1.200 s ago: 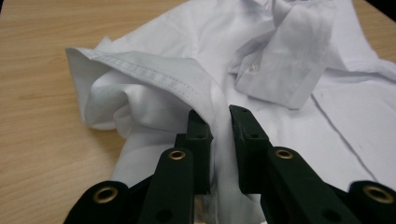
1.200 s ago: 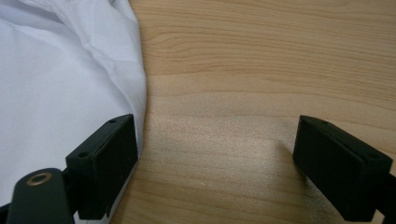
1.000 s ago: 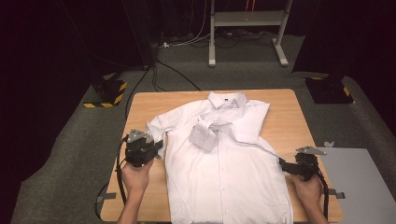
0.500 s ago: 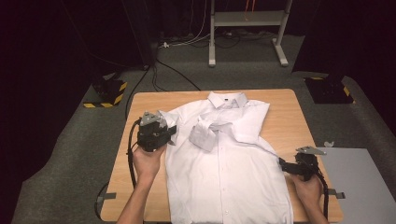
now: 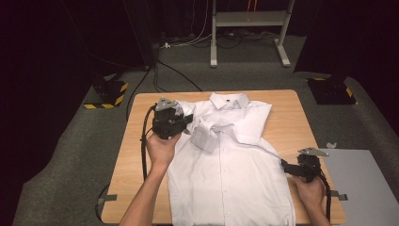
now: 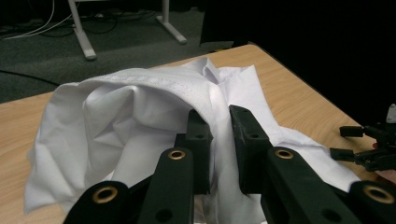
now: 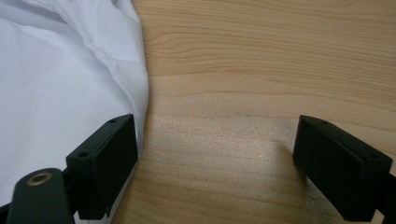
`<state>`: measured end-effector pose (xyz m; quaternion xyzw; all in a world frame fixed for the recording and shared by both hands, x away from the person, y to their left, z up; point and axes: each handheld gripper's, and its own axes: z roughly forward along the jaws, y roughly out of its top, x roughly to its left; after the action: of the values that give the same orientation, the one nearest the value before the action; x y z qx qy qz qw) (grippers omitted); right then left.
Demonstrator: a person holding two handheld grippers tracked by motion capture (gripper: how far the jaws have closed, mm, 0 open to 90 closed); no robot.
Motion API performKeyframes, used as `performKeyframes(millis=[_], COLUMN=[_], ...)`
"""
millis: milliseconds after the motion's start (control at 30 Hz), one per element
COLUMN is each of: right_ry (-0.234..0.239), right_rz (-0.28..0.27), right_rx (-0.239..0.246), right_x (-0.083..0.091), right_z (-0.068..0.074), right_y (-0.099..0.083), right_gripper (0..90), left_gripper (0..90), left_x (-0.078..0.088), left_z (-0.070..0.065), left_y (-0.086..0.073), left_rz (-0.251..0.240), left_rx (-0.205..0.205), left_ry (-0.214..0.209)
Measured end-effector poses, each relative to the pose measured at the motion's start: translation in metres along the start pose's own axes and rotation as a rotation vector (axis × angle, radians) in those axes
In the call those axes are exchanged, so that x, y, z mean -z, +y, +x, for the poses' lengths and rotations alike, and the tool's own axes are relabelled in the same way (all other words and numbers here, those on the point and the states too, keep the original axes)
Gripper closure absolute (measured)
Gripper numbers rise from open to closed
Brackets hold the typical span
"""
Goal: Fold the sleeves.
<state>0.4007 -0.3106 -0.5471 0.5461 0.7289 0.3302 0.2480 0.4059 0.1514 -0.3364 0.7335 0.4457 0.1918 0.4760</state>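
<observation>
Left gripper (image 5: pixel 184 123) clamps the crumpled white shirt (image 5: pixel 235 174) sleeve at frame centre-left; right gripper (image 5: pixel 288 167) gapes over bare desk (image 5: pixel 127 169) edge.

A shirt (image 5: pixel 235 174) lies spread on the table (image 5: pixel 301 122), collar toward the far edge and hem at the near edge. The left gripper (image 5: pixel 188 123) is at the shirt's left shoulder, with a sleeve (image 5: pixel 206 136) folded across the chest just beside it. The right gripper (image 5: pixel 285 165) rests on the table at the shirt's right edge, and a plate (image 5: pixel 362 188) lies beyond the table's right side.
</observation>
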Motion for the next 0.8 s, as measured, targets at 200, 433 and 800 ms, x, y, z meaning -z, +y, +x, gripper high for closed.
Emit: performKeyframes(millis=[200, 433, 800], right_ry=[0.0, 0.0, 0.002], right_rz=[0.0, 0.0, -0.001], right_rx=[0.0, 0.0, 0.002], right_x=[0.0, 0.0, 0.0], right_z=[0.0, 0.0, 0.0], right_y=[0.0, 0.0, 0.0], right_gripper=[13.7, 13.7, 13.9], left_gripper=[78.6, 78.4, 78.3], left_x=[-0.013, -0.032, -0.07], left_z=[-0.01, -0.022, -0.046], left_y=[0.013, 0.024, 0.04], left_rz=[-0.002, -0.01, 0.012], left_rx=[-0.006, -0.005, -0.018], left_ry=[-0.03, -0.069, -0.11])
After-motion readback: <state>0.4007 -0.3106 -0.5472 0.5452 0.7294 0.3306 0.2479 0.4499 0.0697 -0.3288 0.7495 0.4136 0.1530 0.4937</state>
